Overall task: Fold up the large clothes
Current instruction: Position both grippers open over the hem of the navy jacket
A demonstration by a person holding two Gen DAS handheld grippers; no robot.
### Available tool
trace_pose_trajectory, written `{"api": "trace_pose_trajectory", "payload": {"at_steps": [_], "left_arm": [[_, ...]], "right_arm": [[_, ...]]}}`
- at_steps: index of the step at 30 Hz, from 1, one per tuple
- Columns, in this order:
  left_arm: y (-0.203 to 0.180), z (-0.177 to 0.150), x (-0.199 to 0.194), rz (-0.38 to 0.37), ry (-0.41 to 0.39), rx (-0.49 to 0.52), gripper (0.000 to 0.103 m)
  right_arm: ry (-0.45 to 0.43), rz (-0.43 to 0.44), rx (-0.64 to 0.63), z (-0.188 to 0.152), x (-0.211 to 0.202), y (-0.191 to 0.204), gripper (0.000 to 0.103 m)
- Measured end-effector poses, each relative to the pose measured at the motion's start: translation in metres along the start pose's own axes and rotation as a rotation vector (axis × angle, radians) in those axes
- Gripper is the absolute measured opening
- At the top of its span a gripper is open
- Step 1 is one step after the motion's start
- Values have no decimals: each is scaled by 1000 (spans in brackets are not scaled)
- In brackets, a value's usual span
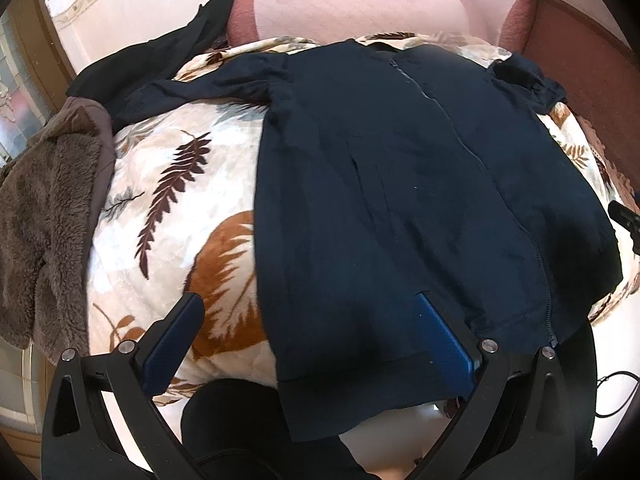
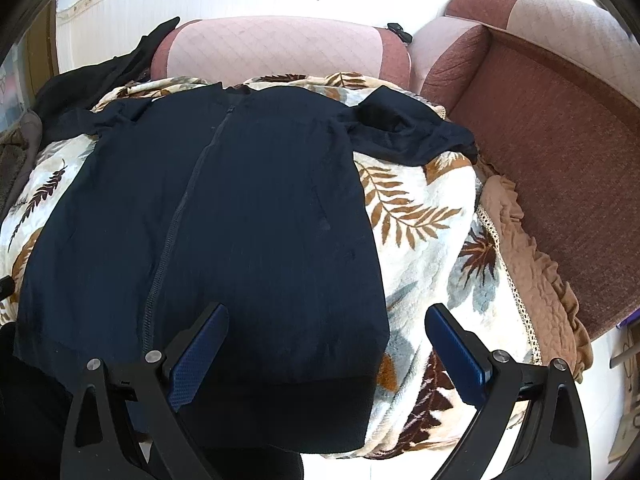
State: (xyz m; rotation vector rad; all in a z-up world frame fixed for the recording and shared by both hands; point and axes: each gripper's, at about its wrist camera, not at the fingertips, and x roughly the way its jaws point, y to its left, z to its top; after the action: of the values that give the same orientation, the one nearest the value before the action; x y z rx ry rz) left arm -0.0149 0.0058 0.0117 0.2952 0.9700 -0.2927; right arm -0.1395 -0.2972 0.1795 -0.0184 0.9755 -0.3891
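A dark navy zip jacket [image 1: 400,184] lies spread flat, front up, on a leaf-patterned blanket [image 1: 172,200]; it also shows in the right wrist view [image 2: 224,208]. Its sleeves reach out at the far left and far right. My left gripper [image 1: 308,312] is open, hovering over the jacket's near left hem corner. My right gripper [image 2: 326,320] is open, hovering over the jacket's near right hem corner. Neither holds anything.
A brown fleece garment [image 1: 48,216] lies at the blanket's left edge, and a black garment [image 1: 160,52] lies behind it. Pink and maroon sofa cushions [image 2: 272,48] stand at the back, and a sofa seat [image 2: 560,152] is to the right. A tan frilled cover [image 2: 532,264] edges the blanket.
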Motion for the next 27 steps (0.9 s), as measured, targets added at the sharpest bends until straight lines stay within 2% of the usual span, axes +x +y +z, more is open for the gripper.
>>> {"api": "trace_pose_trajectory", "payload": {"at_steps": [27], "left_arm": [[-17, 4, 2, -19, -9, 38, 103]], "right_arm": [[3, 29, 18, 0, 11, -5, 99]]}}
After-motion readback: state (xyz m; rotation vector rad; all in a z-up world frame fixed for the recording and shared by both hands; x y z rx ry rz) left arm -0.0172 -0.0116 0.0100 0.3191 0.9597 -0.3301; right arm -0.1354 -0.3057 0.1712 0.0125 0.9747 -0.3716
